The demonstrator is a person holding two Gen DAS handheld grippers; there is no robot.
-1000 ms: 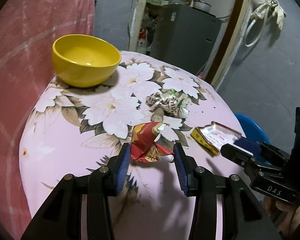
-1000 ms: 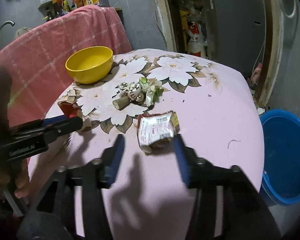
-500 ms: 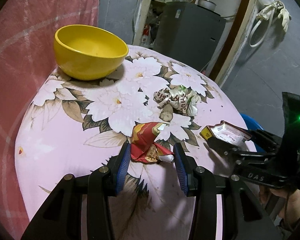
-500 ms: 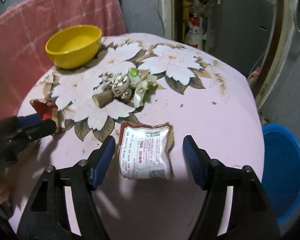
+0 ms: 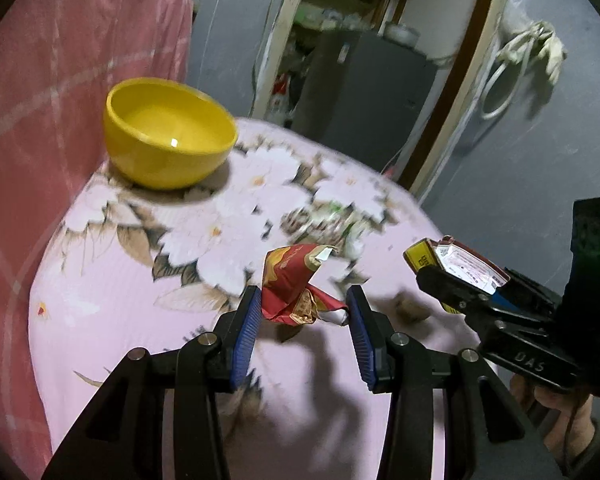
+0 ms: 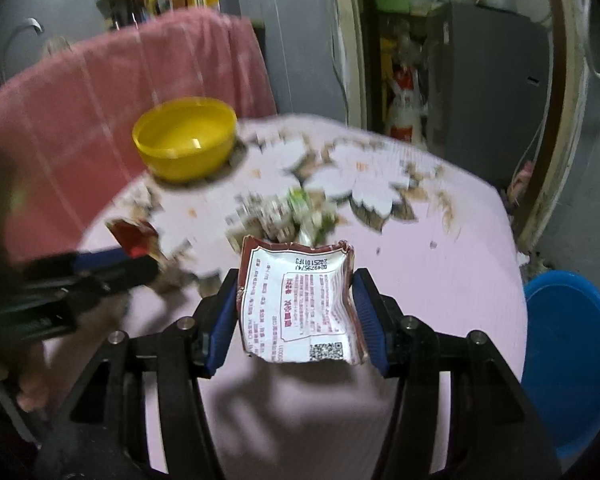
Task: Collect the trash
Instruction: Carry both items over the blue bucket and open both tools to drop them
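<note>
A crumpled red wrapper [image 5: 292, 284] sits pinched between the blue pads of my left gripper [image 5: 302, 312], just above the floral tablecloth [image 5: 120, 280]. My right gripper [image 6: 296, 304] has a white-and-brown snack packet [image 6: 300, 292] between its pads; the jaws are closing, both pads press its edges and it bows upward, clear of the cloth. The left wrist view shows this packet [image 5: 460, 264] in the right gripper [image 5: 440, 280] at the right. In the right wrist view the left gripper [image 6: 140, 264] and red wrapper [image 6: 132, 236] are at the left. A pile of crumpled wrappers [image 6: 284, 212] lies mid-table.
A yellow bowl [image 5: 168, 132] stands at the table's far left, next to a pink checked cloth [image 5: 40, 80]. A blue basin [image 6: 568, 360] sits on the floor to the table's right. A grey cabinet [image 5: 364, 92] stands beyond the table. A hand [image 5: 552, 404] holds the right gripper.
The right gripper spread around the flat packet, then closed on it and lifted it off the cloth. The left gripper kept its hold on the red wrapper and barely moved.
</note>
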